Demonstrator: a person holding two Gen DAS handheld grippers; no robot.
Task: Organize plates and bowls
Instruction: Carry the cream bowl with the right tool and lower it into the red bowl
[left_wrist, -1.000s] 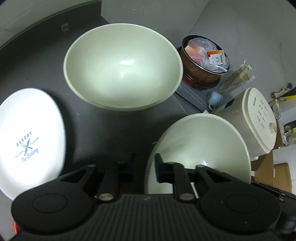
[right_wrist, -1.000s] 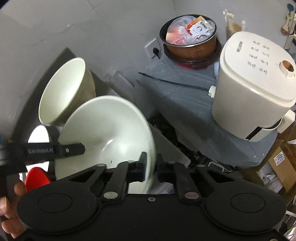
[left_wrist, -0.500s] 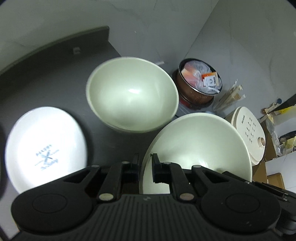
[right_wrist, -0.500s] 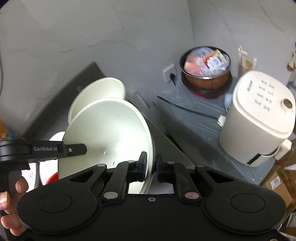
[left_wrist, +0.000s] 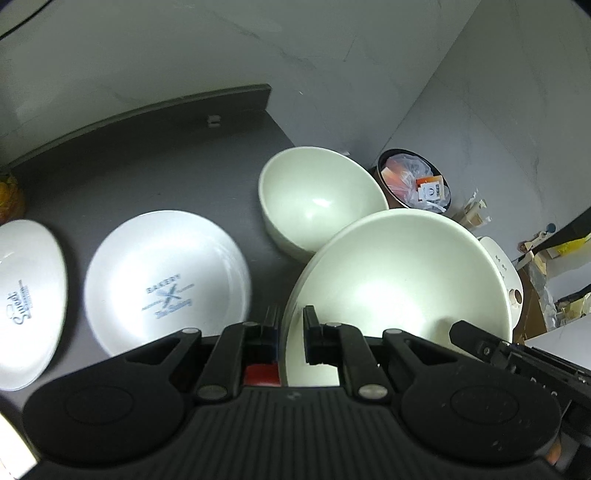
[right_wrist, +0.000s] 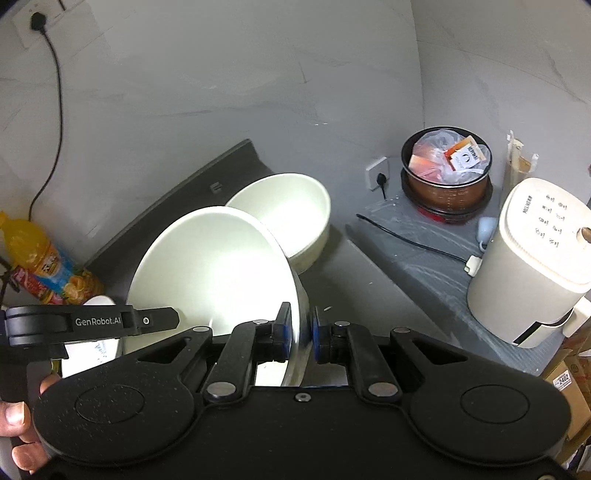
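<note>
Wide cream ceramic bowl (left_wrist: 399, 280), tilted above the dark grey countertop (left_wrist: 147, 166), was clamped at opposite rim edges by left gripper (left_wrist: 290, 325) and right gripper (right_wrist: 299, 332), beside a deeper cream bowl (left_wrist: 317, 199) near the counter's corner, two white printed plates (left_wrist: 166, 273) leftward.

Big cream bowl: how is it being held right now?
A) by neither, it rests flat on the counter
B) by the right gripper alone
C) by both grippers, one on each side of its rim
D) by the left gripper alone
C: the left gripper pinches one side of the big cream bowl's rim, and the right gripper pinches the opposite side.
</note>
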